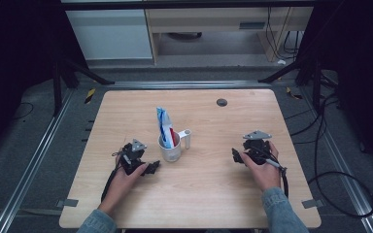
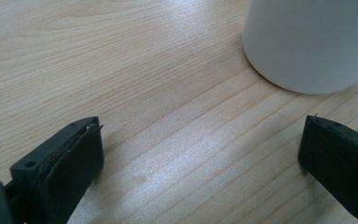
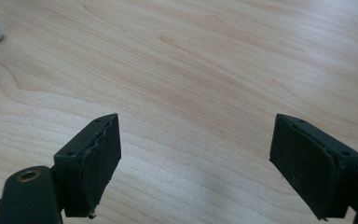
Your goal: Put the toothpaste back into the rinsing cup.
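While my left tool point(image 1: 151, 167) gapes wide and empty on the surface point(image 1: 213, 194), the white cup point(image 1: 170, 149) stands just beside it at one o'clock, toothpaste tube point(image 1: 163, 125) upright; my right tool point(image 1: 236, 156), equally wide, lies farther off.

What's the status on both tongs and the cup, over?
Left tongs open, empty, beside white cup. Right tongs open, empty, over bare table. Cup upright, toothpaste tube inside. Nothing in the way.
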Motion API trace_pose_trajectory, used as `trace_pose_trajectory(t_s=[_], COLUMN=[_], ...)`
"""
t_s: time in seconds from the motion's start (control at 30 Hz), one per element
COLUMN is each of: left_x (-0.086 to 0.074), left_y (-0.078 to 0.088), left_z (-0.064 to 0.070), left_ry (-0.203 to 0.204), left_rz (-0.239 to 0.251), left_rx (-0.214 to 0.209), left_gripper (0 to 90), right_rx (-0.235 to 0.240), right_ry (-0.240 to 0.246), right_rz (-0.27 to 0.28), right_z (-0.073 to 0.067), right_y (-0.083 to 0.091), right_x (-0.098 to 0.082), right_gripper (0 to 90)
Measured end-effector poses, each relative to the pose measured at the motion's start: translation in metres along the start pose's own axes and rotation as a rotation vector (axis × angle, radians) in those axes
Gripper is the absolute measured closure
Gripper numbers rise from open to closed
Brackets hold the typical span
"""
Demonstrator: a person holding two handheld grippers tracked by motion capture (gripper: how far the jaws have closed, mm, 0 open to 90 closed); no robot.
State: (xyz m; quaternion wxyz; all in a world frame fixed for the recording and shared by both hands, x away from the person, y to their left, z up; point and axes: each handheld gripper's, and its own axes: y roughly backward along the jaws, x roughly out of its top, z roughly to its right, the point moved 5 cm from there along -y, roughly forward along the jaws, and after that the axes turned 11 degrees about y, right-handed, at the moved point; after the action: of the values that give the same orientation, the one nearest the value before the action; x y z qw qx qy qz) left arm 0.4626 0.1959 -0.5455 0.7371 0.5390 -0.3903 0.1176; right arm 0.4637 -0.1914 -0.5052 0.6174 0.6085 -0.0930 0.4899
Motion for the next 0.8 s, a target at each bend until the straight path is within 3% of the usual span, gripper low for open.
trace_pose_trajectory(t_s=[0.47,0.8], left_x=[0.0,0.0], left_y=[0.0,0.0], left_z=[0.0,0.0], left_ry=[0.0,0.0], left_rz=[0.0,0.0], left_rx=[0.0,0.0], left_gripper=[0.0,0.0], right_rx=[0.047,0.025], right_ry=[-0.067,-0.116], right_rz=[-0.048,-0.012], right_z=[-0.006,0.003], right_y=[-0.022,-0.029], right_x=[-0.027,-0.03], right_gripper=[16.2,14.6])
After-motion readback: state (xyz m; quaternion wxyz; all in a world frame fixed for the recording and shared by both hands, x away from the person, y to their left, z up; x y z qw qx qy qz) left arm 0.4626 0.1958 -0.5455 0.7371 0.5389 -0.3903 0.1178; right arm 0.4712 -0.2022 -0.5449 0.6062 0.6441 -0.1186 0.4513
